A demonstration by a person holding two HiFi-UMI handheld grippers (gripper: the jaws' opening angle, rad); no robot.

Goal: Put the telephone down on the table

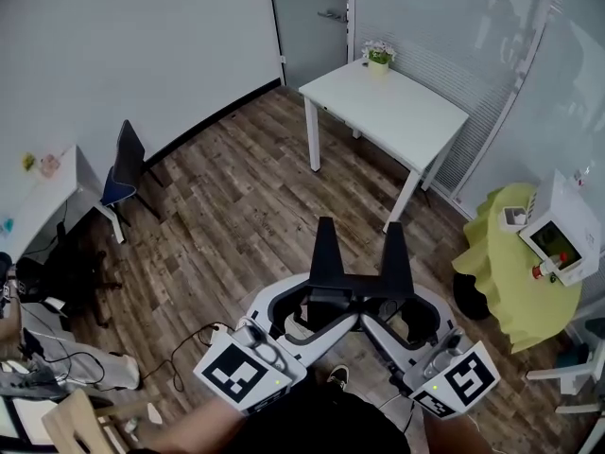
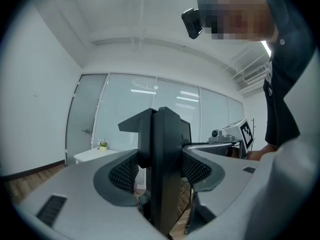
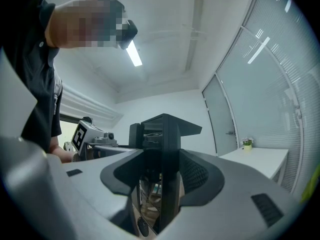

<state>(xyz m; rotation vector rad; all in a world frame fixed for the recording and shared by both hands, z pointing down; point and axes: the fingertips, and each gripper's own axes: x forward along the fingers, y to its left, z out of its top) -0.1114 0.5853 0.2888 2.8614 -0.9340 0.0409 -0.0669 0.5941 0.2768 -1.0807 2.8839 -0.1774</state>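
Note:
No telephone shows in any view. The white table stands across the wood floor, with a small potted plant at its far corner; it also shows as the table and the table. I hold both grippers close to my body, well short of it. The left gripper and the right gripper point forward side by side. In its own view the left gripper has its black jaws pressed together with nothing between them. The right gripper is likewise shut and empty.
A round table under a yellow-green cloth carries a white box at the right. A dark chair and a white desk stand at the left. Cables lie on the floor near my feet. A grey door is behind.

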